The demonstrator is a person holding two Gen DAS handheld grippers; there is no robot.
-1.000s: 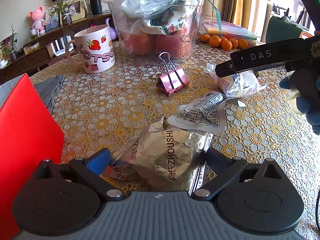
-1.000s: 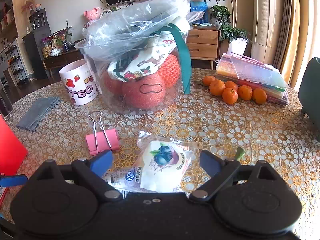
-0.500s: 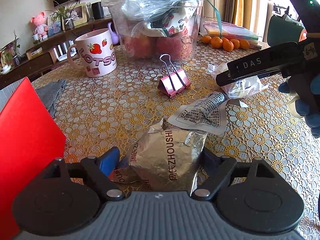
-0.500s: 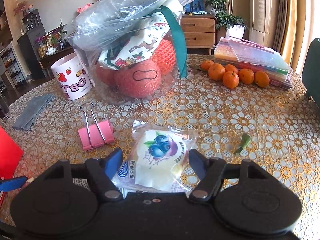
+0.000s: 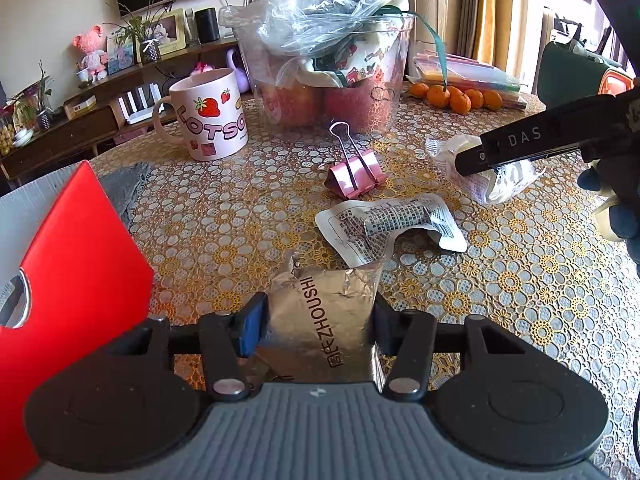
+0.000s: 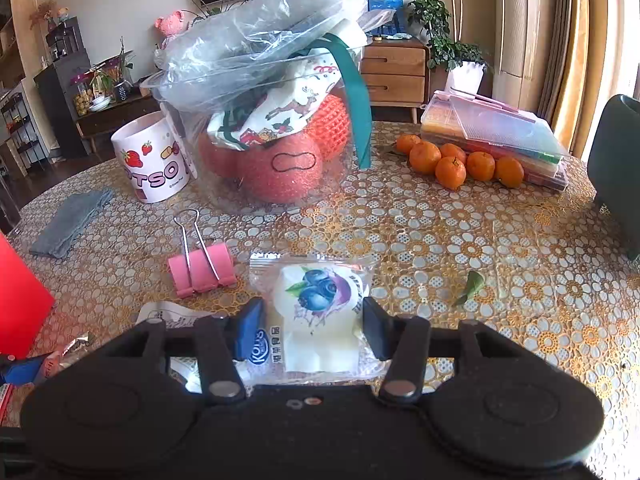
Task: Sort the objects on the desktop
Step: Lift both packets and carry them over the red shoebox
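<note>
my left tongs point(image 5: 318, 330): just squeezed in, now pinching the foil packet point(image 5: 322, 322) on the table right in front; light, crinkly, slippery, so I grab mid-body
my right tongs point(image 6: 312, 330): same, closed on the blueberry snack bag point(image 6: 316, 308); soft, squashy
binder clip point(image 5: 354, 174): one, stiff
mug point(image 5: 208, 120): one
tangerines point(image 6: 450, 170): five

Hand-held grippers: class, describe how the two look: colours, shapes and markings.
The left hand-held gripper has a ribbed grey body, two round black discs, black linkage arms with silver pivots, one blue finger pad and one black. The right hand-held gripper has a black body with the same discs and pads. From the left view, its side bears white "DAS" lettering, and a dark blue glove holds it.
</note>
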